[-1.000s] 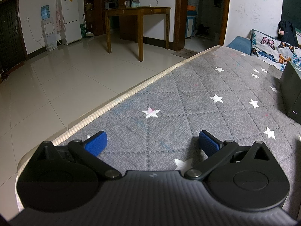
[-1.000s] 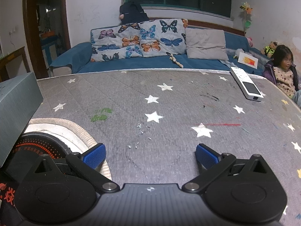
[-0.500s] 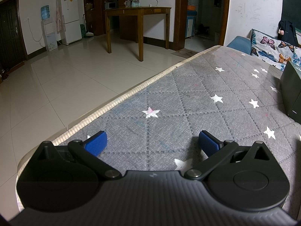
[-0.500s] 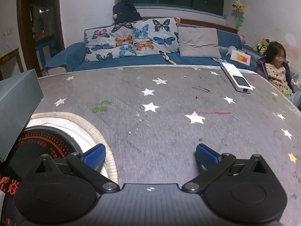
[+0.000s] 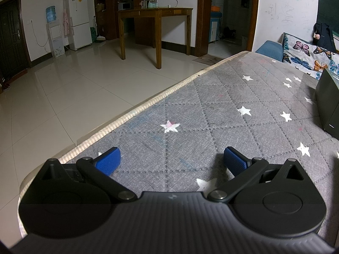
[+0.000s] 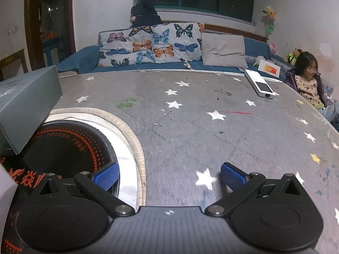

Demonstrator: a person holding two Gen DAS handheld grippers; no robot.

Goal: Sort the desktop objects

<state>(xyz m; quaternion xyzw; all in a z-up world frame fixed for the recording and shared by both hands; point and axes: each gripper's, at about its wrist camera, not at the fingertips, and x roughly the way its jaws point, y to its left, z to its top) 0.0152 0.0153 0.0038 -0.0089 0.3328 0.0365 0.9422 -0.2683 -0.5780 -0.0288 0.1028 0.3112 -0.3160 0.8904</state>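
My left gripper (image 5: 171, 160) is open and empty, low over the grey star-patterned table cover (image 5: 211, 114) near its left edge. A dark grey box (image 5: 327, 103) stands at the far right of that view. My right gripper (image 6: 169, 177) is open and empty, low over the same cover. The grey-green box (image 6: 25, 103) shows at the left of the right wrist view, beside a black round cooktop with orange markings (image 6: 67, 144) set in a white, rope-trimmed opening. A white remote-like device (image 6: 259, 83) lies at the far right of the table.
A blue sofa with butterfly cushions (image 6: 152, 46) runs behind the table. A child (image 6: 309, 82) sits at the far right. To the left of the table lies tiled floor (image 5: 63, 97) with a wooden table (image 5: 156, 29) and a fridge (image 5: 78, 21).
The right gripper has swung left and back: the cooktop and box now take more of its view and the remote sits further right. The left gripper has not moved.
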